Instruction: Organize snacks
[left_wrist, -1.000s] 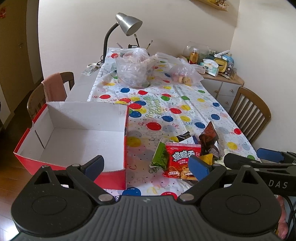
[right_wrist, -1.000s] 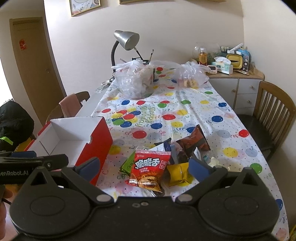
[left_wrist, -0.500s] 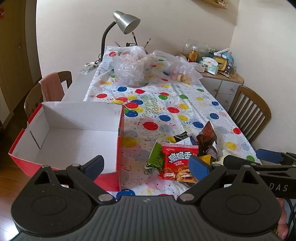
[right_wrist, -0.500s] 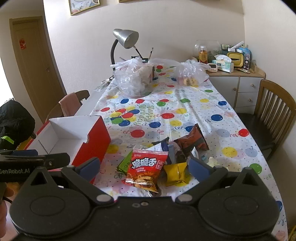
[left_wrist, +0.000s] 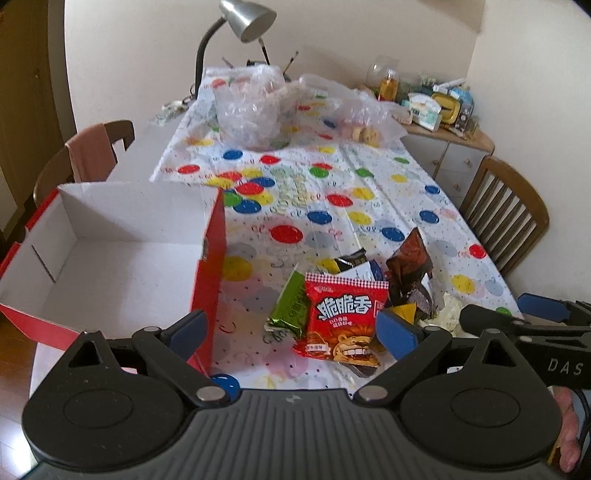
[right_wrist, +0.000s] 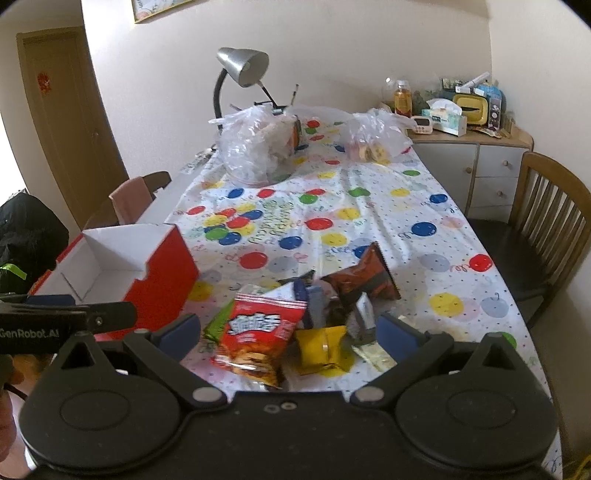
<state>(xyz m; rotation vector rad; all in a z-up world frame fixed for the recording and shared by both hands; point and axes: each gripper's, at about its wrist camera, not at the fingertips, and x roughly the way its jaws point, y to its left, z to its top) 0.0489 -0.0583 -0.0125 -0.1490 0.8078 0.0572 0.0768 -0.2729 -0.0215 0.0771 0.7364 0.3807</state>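
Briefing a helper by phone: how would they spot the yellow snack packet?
On the balloon-print tablecloth, find the snack pile right of the red box. The yellow packet lies at its near edge, beside the red chip bag: the only plain yellow, pillow-shaped one.

You see a silver desk lamp (right_wrist: 243, 68) at the table's far end, a wooden chair (right_wrist: 550, 225) on its right, and a cluttered sideboard (right_wrist: 476, 147) behind.
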